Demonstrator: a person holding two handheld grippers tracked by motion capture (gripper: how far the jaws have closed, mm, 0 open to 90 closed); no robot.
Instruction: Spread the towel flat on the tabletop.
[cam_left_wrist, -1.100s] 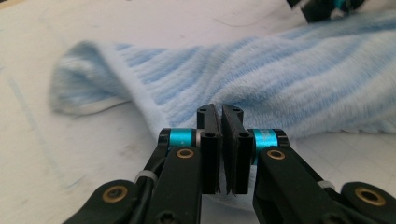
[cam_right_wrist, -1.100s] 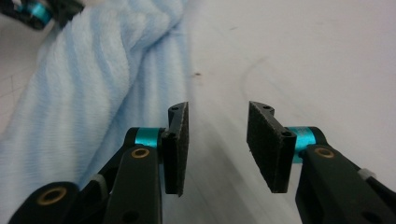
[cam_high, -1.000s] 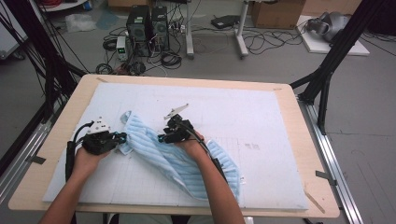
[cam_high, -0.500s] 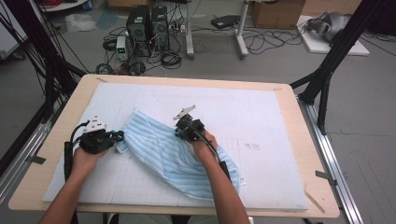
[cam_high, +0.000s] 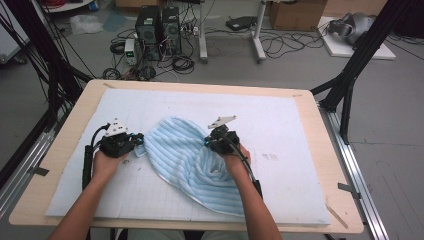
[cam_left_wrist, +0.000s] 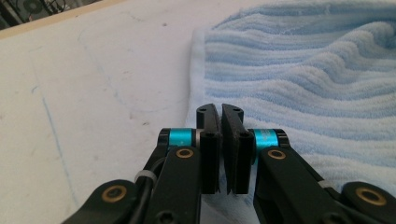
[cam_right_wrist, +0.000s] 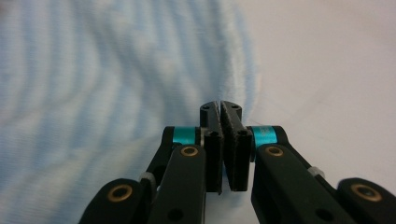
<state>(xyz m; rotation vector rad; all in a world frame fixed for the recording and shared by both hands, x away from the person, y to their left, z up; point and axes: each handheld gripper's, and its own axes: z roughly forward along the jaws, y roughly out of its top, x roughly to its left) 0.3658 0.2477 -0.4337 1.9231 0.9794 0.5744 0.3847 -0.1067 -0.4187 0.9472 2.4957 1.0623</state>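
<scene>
A light blue striped towel (cam_high: 185, 155) lies half spread on the white mat (cam_high: 285, 115). My left gripper (cam_high: 141, 141) sits at the towel's left corner, its jaws shut on the edge there. In the left gripper view the towel (cam_left_wrist: 303, 70) runs off to the right of the left gripper (cam_left_wrist: 220, 109). My right gripper (cam_high: 208, 142) is at the towel's upper right edge and is shut on it. In the right gripper view the towel (cam_right_wrist: 93, 93) rises to the left of the right gripper (cam_right_wrist: 220, 106), its hem at the pinched tips.
The mat covers a wooden table (cam_high: 75, 125). Bare mat lies to the right of the towel and behind it. Beyond the table are computer towers (cam_high: 157, 25), cables on the floor and black frame legs (cam_high: 350, 75).
The right gripper shut on the towel's edge and carried it right and away, which opened the bunched towel into a wider sheet. The left gripper shifted slightly and kept its corner.
</scene>
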